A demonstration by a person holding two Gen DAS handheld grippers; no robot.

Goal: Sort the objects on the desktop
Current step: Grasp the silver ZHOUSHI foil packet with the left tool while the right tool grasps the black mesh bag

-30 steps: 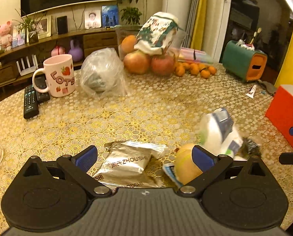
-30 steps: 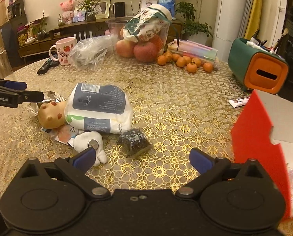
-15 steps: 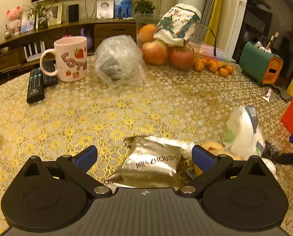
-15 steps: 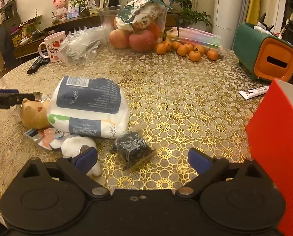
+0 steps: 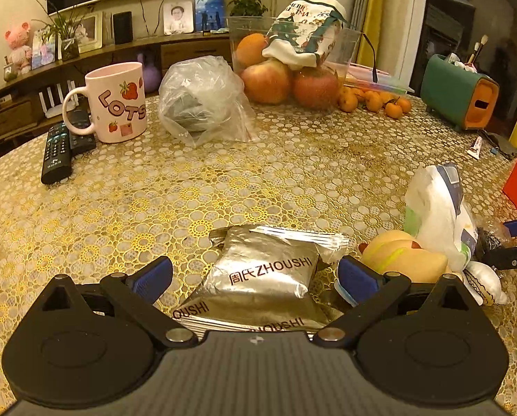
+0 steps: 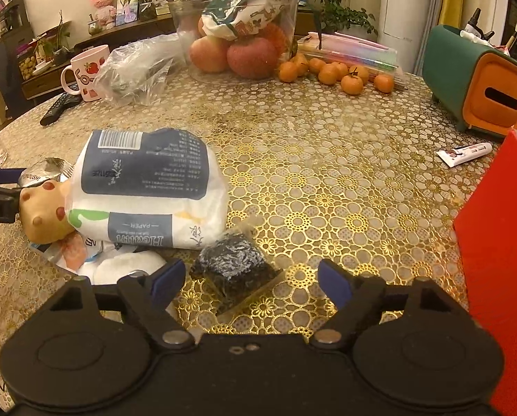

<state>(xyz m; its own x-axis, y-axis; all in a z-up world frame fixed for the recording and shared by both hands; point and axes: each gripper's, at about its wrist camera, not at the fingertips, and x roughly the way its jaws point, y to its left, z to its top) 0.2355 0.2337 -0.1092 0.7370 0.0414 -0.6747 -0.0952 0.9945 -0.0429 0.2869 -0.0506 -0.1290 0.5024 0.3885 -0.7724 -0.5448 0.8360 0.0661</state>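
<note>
A round table (image 6: 327, 159) under a gold flower-patterned lace cloth fills both views. At three o'clock in the right wrist view a red box (image 6: 501, 260) stands on it, its open top showing pale inside. At one to two o'clock sits a green and orange holder (image 6: 466, 79) with brushes poking from it. At twelve o'clock a clear fruit bowl (image 6: 237, 41) holds apples and a printed cloth bag, with small oranges (image 6: 338, 72) just beside it.

Nearer in, at ten o'clock, a white and blue tissue pack (image 6: 147, 187) lies over a tan spotted toy (image 6: 43, 215). A pink mug (image 5: 116, 104) and a crumpled clear plastic bag (image 5: 203, 100) sit at eleven to twelve o'clock in the left wrist view, two black remotes (image 5: 61, 145) touching the mug's base side.

The left gripper (image 5: 255, 277) hangs with jaws spread wide, a silver foil packet (image 5: 265, 274) lying between them, untouched by either pad. The right gripper (image 6: 246, 282) has just been narrowing its jaws, which are not yet touching anything; a small dark packet (image 6: 234, 267) in clear wrap lies between them, nearer the left pad. A small white tube (image 6: 464, 152) lies at two o'clock, well apart.
</note>
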